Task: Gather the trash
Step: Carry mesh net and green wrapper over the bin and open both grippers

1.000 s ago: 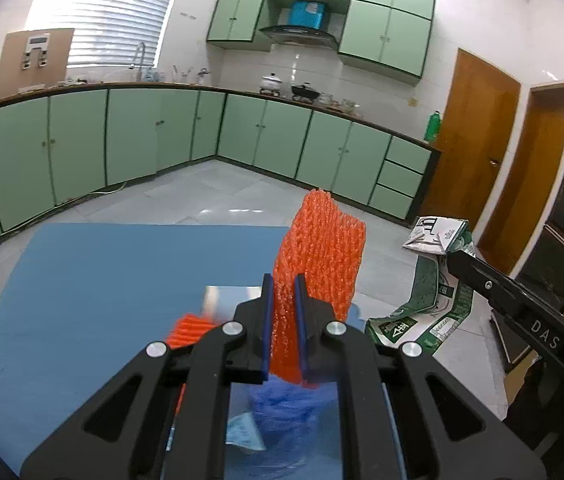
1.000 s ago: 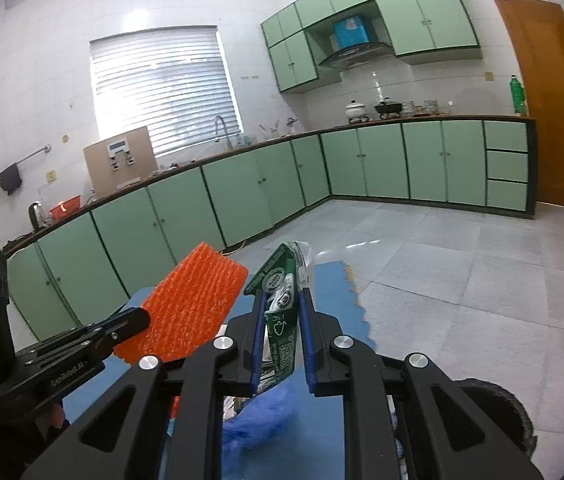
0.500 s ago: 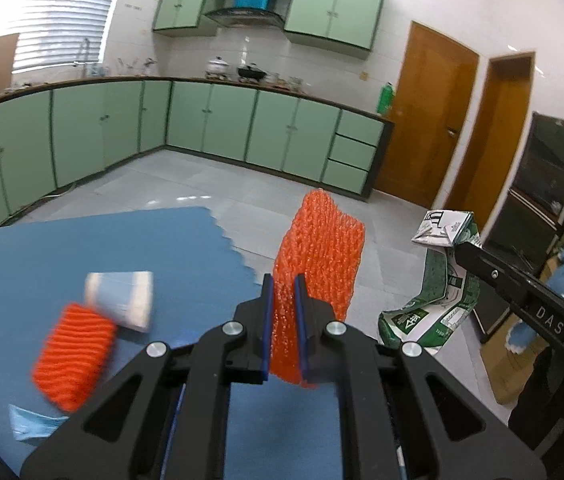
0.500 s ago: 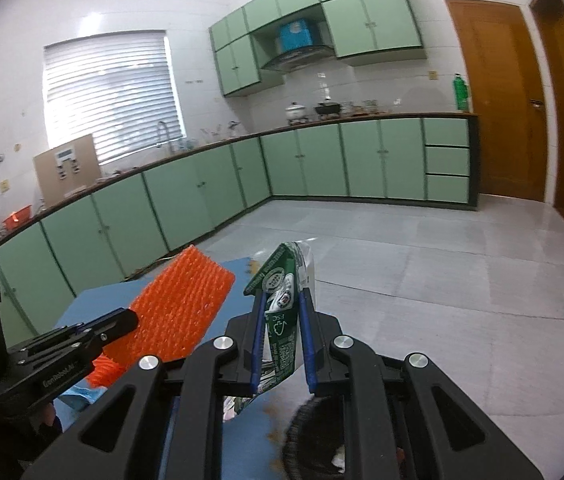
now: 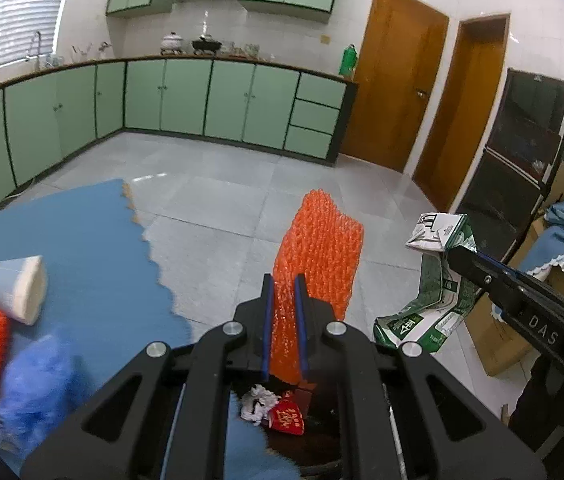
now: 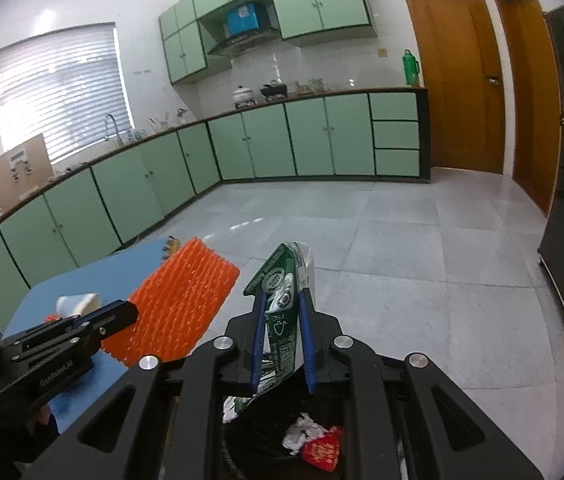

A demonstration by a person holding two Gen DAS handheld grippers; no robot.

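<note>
While a black bin (image 6: 282,440) sits directly beneath both, orange foam netting (image 5: 318,256) is being clamped upright by the left tool (image 5: 284,320) and a green carton (image 6: 282,320) by the right tool (image 6: 282,344).

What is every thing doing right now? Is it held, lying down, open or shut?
left gripper: shut on the orange foam net.
orange foam net: held upright.
right gripper: shut on the green carton.
green carton: crumpled, held above the bin.
trash bin: open, with scraps inside.
paper cup: lying on its side on the blue mat.
wooden door: shut.
</note>
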